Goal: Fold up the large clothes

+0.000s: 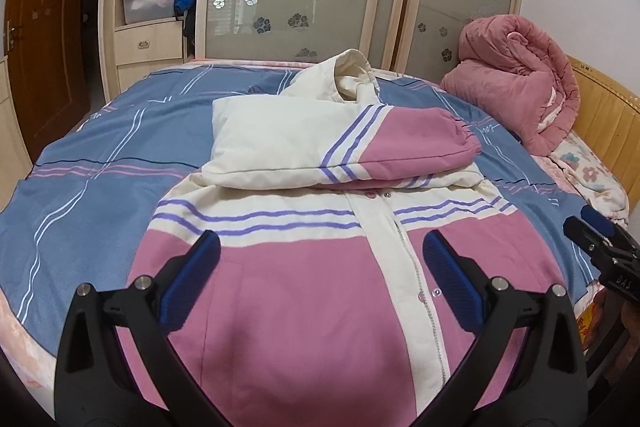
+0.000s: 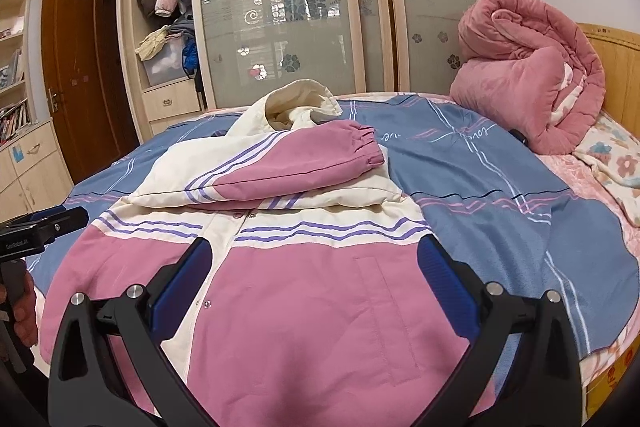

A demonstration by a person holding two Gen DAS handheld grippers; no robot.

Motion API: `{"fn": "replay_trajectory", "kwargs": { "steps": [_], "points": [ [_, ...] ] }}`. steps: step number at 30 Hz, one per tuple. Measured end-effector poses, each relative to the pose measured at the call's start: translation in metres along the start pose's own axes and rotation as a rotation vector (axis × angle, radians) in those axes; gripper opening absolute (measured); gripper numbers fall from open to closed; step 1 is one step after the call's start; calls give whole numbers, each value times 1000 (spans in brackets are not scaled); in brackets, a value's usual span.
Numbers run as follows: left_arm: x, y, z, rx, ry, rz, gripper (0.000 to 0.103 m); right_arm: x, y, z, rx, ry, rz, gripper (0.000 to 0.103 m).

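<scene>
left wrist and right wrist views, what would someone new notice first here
The big pink and cream padded jacket with purple stripes lies front-up across the blue checked bedsheet, its sleeves folded over the chest. Both the left gripper and the right gripper hover open above its lower half. A rolled pink quilt sits by the wooden headboard.

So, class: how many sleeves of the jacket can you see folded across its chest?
2. The top sleeve lies across the jacket, pink cuff pointing right. A second sleeve is underneath it, with only a striped edge showing; the rest is hidden.
</scene>
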State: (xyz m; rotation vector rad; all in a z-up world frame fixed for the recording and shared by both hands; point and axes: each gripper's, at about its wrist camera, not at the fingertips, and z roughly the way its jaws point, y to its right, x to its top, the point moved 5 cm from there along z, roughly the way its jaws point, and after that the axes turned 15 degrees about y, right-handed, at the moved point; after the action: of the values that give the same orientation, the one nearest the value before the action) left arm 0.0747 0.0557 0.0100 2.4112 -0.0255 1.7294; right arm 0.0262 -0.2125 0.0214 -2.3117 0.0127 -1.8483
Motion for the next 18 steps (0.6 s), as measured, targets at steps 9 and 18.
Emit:
{"fn": "replay_trajectory", "kwargs": {
  "steps": [9,18],
  "points": [
    [9,-10,18,-47,-13,-29,101,58,-15,112,125,-151,150,102],
    [6,-29,22,-45,-39,-40,101,123,5,365,88,-379,275,97]
  ]
}}
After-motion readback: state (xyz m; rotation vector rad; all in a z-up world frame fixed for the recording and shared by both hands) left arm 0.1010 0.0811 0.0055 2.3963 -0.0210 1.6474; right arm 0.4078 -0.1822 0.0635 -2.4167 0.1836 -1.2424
